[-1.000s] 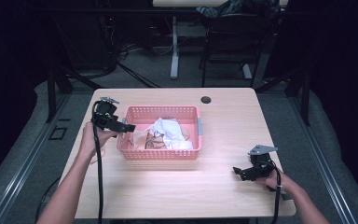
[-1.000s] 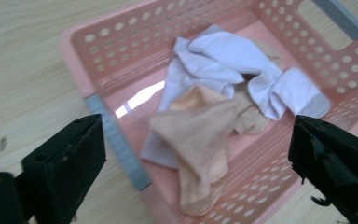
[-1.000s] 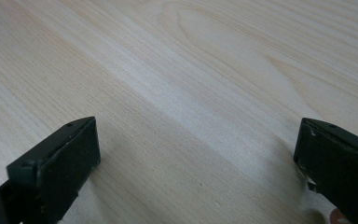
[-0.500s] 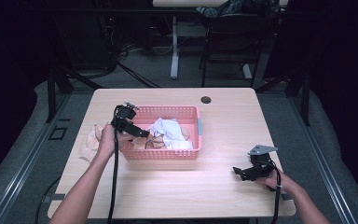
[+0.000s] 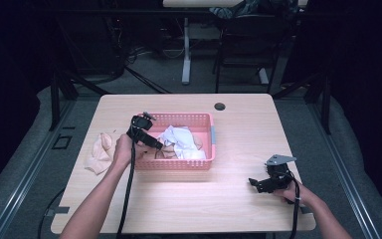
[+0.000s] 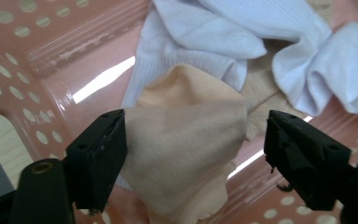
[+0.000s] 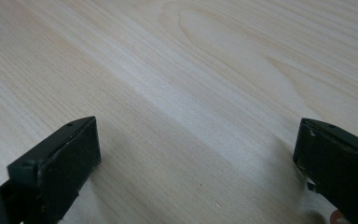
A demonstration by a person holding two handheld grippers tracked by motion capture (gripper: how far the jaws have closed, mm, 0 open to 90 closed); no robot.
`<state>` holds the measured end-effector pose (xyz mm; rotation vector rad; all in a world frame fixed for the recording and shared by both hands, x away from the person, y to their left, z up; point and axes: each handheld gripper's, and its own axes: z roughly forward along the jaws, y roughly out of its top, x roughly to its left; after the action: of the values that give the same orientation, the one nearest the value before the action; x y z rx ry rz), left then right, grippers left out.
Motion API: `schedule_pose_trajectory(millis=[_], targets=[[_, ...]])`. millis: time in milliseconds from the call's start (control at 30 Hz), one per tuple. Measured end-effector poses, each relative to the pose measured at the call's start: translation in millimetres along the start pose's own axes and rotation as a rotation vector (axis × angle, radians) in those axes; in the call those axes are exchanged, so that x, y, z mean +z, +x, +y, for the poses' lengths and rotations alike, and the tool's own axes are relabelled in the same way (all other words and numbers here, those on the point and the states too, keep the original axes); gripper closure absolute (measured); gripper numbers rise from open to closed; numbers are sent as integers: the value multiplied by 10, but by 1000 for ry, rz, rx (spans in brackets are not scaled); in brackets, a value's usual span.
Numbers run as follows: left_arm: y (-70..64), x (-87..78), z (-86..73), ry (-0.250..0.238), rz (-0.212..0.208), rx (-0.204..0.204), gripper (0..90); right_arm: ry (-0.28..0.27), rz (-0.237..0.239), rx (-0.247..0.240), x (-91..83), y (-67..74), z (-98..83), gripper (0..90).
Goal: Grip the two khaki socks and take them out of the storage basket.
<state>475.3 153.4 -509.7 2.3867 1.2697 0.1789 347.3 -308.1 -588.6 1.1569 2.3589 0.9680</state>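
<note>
Left gripper view: the left tool (image 6: 193, 154) is seen poised inside a pink basket (image 6: 42, 56), its jaws apart and just caught closing around a beige cloth (image 6: 186, 140). The near fold of the cloth lies between the jaws; one pad appears to brush it, the other stands off, so nothing is clamped yet. Just behind the beige cloth, white socks (image 6: 261, 42) are heaped against it, touching. A closing bite taken too deep is judged likely to gather a white sock along with the beige fold, and both would then be lifted together. A bite taken too shallow may catch only the loose tip, which could slip free on the way out. The basket's perforated wall stands near the one jaw, and a sideways pull could drag the light basket across the counter (image 5: 238, 199).

In the high view, the basket (image 5: 179, 163) is shown left of the counter's middle, with another beige cloth (image 5: 98, 152) lying outside it, by the left hand (image 5: 122, 149). The right tool (image 5: 252, 182) is rested near the right edge, jaws wide apart over bare wood.
</note>
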Motion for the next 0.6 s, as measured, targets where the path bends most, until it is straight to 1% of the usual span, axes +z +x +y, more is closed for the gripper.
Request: schedule_pose_trajectory(millis=[33,100,167,200,233,300,400,500,600], targets=[[-2,24,5,6,7,-6,262,0,0,0,0,0,0,0],[3,57,11,27,22,-1,370,-1,-1,1,0,1,-1,0],[6,77,16,41,27,-4,456,-2,1,2,1,1,-1,0],[8,78,19,47,31,3,541,1,2,-1,-2,-1,-1,0],[7,82,20,51,32,6,595,1,3,-4,-2,-4,-1,0],[26,88,17,62,32,12,745,-1,1,-5,-1,-4,-2,0],[63,60,14,58,26,10,815,-1,2,-6,-1,-5,-2,0],[78,-18,22,27,13,5,829,-1,2,-6,-1,-5,-2,0],[70,-106,25,1,8,18,833,-2,3,-6,0,-6,-3,0]])
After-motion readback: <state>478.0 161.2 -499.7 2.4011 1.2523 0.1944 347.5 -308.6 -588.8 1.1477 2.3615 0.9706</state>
